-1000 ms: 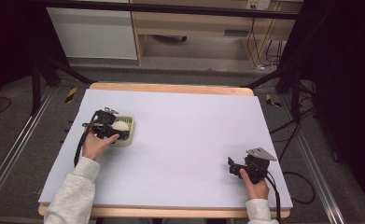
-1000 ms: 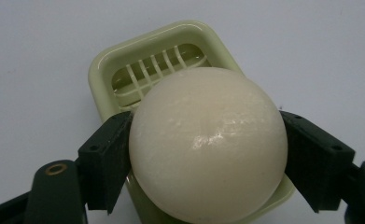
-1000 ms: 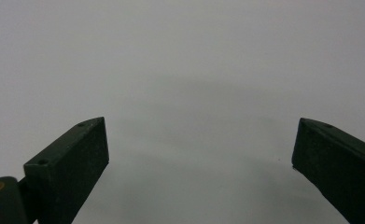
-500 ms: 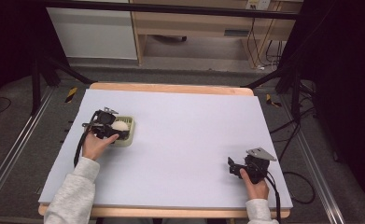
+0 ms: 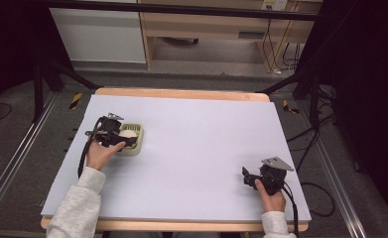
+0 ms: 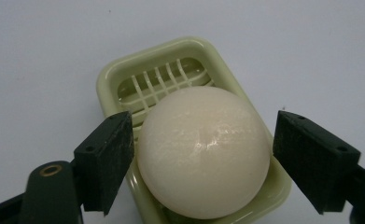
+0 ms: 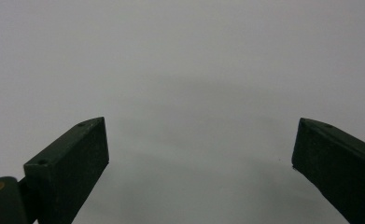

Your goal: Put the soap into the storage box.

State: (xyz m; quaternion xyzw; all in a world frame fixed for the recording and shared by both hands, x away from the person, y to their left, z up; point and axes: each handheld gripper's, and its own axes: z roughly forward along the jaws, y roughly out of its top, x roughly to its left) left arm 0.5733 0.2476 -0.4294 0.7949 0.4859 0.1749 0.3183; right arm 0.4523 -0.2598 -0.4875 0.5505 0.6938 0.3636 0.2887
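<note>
A round cream soap lies in a pale green slatted soap dish on the white table top. My left gripper is open, one jaw on each side of the soap, with small gaps to it. In the high view that left gripper sits over the soap dish at the table's left, where the soap peeks out. My right gripper rests near the front right of the table, open, with bare table between its jaws.
The white table top has a wooden edge at the back and front. Black stand legs, cables and a cabinet lie beyond and beside the table. Each gripper trails a black cable toward the person's sleeves.
</note>
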